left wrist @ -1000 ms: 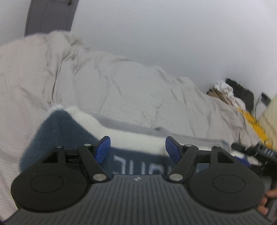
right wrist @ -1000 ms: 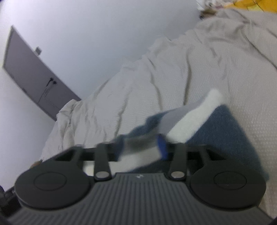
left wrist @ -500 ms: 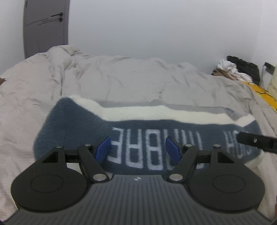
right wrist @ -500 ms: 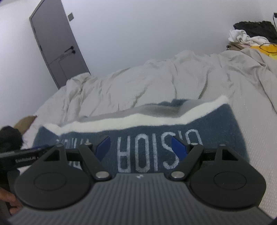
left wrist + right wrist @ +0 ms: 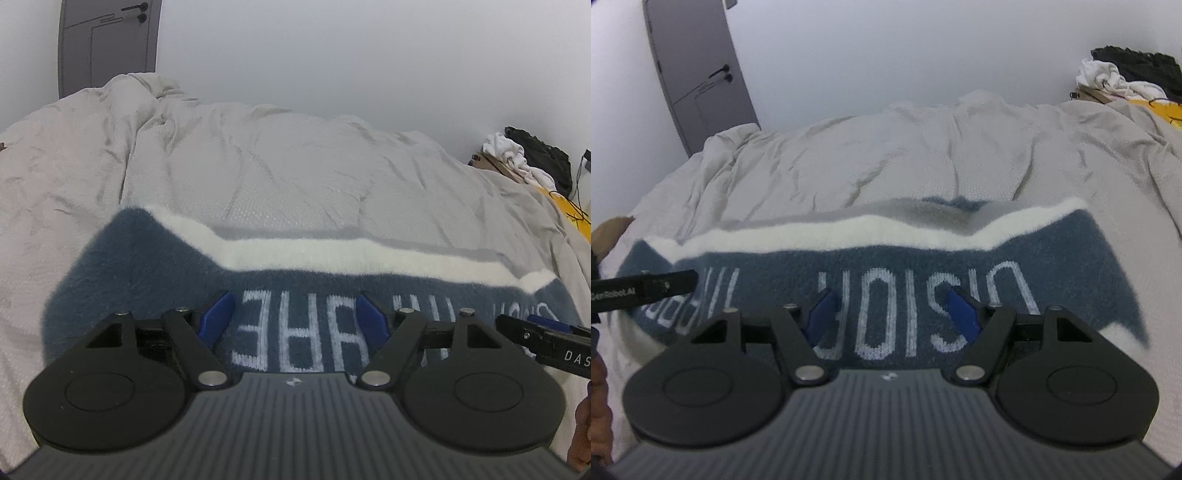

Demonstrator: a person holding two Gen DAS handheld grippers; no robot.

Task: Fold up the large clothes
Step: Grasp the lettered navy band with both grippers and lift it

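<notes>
So the folded blue sweater point(image 5: 155, 266) lies flat on the bed point(image 5: 295, 166), stretched right under and ahead of both sets of fingers. Left gripper point(image 5: 293, 321) and right gripper point(image 5: 892, 315) are both spread, holding nothing. Half a second ago the view sat slightly further back; a second ago the right one pinched it.
</notes>
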